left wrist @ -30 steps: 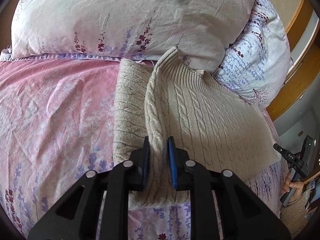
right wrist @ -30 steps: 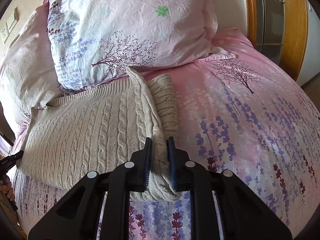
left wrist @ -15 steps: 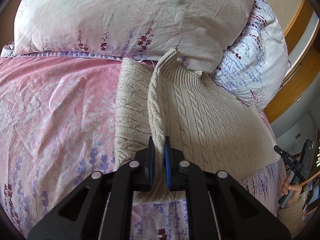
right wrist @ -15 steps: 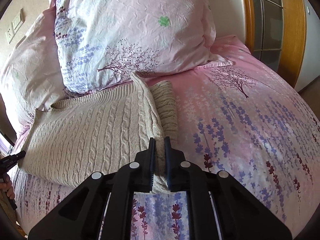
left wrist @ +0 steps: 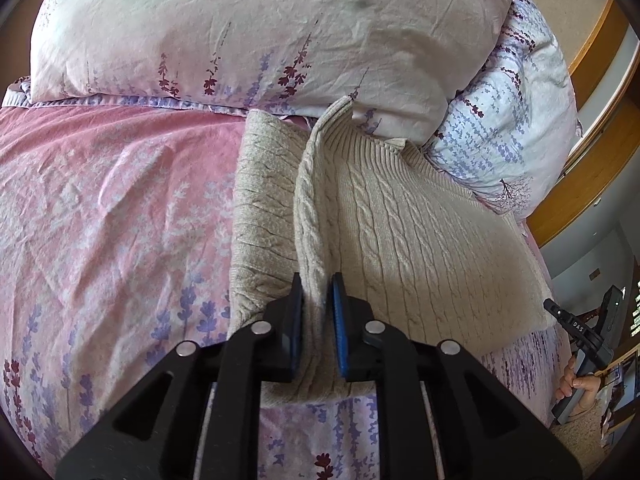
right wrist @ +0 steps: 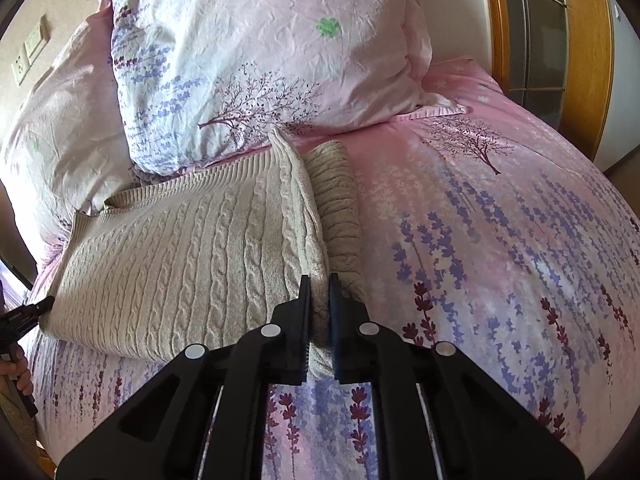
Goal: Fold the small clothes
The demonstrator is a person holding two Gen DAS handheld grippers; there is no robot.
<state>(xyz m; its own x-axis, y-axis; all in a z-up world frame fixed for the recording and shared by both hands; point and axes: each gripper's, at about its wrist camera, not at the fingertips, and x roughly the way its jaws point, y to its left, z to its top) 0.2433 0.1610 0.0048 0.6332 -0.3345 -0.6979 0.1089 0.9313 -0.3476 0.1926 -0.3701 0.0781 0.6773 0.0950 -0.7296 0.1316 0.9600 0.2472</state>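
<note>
A beige cable-knit sweater [left wrist: 400,240] lies on the pink floral bedspread, with a raised fold ridge running from near the pillows toward me. My left gripper [left wrist: 316,300] is shut on the near end of that fold ridge. In the right wrist view the same sweater [right wrist: 192,256] spreads to the left, with a ribbed sleeve [right wrist: 340,200] tucked beside the fold. My right gripper [right wrist: 319,300] is shut on the near edge of the fold.
Two floral pillows [left wrist: 256,32] [right wrist: 260,52] lie just behind the sweater. The pink bedspread [right wrist: 500,240] extends to the right. A wooden frame [right wrist: 588,40] stands at the far right. The other gripper and hand show at the frame edge [left wrist: 580,344].
Both grippers closed on the sweater's fold over the last second. The left jaws now sit slightly wider than half a second ago, and the fold stands a little higher.
</note>
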